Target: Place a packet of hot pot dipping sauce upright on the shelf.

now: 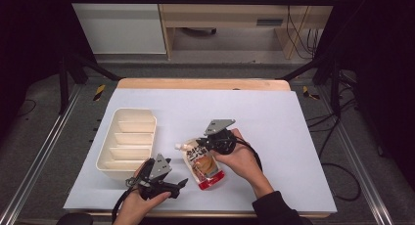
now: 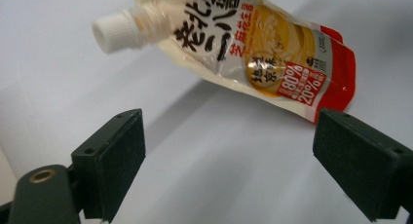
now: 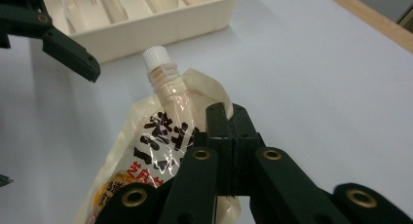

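The sauce pouch [image 1: 204, 164] was clenched near its spout by the right gripper [image 1: 208, 142]; the left gripper [image 1: 180, 184] was held released beside it. Probably, placing into the divided tray [image 1: 108, 159] was needed next.

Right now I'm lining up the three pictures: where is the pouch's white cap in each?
High view: cap, center, left of the right gripper.
Left gripper view: cap, upper left.
Right gripper view: cap, top center.
Shared landmark: the pouch.

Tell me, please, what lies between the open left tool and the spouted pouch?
Nothing: in the left gripper view, bare white table sheet separates the left tool from the pouch. The right tool pinches the pouch's upper edge.
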A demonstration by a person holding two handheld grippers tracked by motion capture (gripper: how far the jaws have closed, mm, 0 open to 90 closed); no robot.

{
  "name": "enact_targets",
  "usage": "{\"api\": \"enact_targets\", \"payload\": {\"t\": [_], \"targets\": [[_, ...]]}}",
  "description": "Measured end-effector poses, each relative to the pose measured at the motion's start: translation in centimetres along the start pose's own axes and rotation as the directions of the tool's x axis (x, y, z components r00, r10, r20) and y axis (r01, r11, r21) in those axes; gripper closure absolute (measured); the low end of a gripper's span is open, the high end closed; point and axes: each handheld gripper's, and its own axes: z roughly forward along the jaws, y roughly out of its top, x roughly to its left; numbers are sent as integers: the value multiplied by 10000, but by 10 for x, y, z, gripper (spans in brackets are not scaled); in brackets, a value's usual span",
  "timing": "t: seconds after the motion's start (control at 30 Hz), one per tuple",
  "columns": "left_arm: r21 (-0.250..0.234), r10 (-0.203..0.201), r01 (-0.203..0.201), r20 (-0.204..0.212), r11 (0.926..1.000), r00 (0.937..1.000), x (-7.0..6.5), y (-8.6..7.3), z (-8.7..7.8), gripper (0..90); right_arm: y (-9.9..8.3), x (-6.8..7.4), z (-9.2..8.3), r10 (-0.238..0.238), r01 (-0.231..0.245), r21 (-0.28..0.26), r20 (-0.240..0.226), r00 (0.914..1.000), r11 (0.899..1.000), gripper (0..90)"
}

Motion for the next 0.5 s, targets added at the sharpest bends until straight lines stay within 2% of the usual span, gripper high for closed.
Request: {"api": "enact_targets", "payload": {"t": [0.07, 0.3, 0.5], "targets": [[6, 8, -8, 40, 10000, 10000, -1, 0, 0, 116, 3, -3, -9, 86, -83, -288, 125, 9999, 9996, 900], [32, 29, -30, 59, 10000, 10000, -1, 0, 1, 116, 7, -5, -22, 155, -132, -615, 373, 9992, 9980, 900], [78, 115, -116, 143, 9999, 9998, -3, 0, 2, 116, 13, -7, -36, 340, -279, -1170, 509, 9981, 9927, 900]]}}
